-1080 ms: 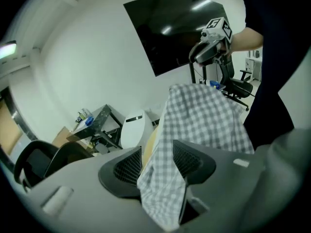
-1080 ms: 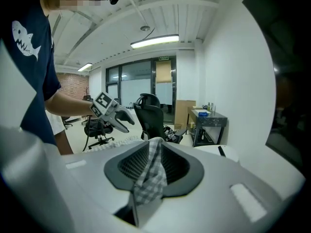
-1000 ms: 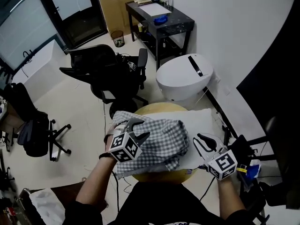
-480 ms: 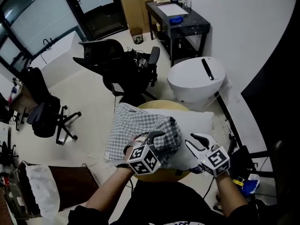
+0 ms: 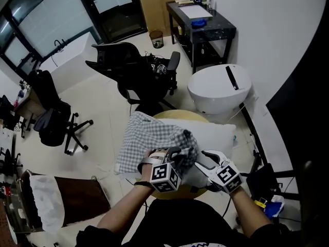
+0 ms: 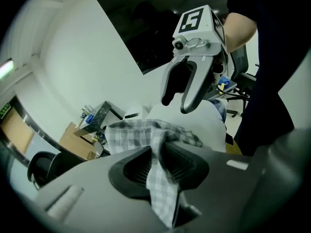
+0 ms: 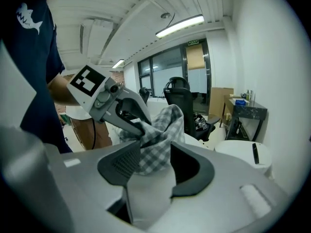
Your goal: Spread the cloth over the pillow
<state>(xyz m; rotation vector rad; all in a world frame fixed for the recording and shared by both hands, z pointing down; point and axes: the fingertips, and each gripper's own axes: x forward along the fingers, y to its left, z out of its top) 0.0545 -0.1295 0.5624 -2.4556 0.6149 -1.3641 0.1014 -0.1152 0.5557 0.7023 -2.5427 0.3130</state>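
A grey checked cloth (image 5: 149, 138) lies bunched over the left part of a white pillow (image 5: 218, 135); the pillow's right part is bare. My left gripper (image 5: 180, 153) has just been closing and is shut on a raised fold of the cloth (image 6: 146, 130), which hangs pinched between its pads. My right gripper (image 5: 200, 161) sits close to its right, and its jaws have just been opening. They stand wide around the cloth fold (image 7: 160, 130) and the pillow (image 7: 150, 193) without pressing on them. The right gripper (image 6: 177, 101) faces the left one's camera, and the left gripper (image 7: 138, 125) faces the right one's.
The pillow rests on a round wooden table (image 5: 169, 116). Behind it stand a white rounded pod (image 5: 218, 89), a black office chair (image 5: 133, 73) and a black desk (image 5: 203, 27). Another chair (image 5: 51, 120) is at the left.
My left gripper moved right across the pillow, dragging the cloth, and closed on a fold. My right gripper dropped toward that fold and opened wider.
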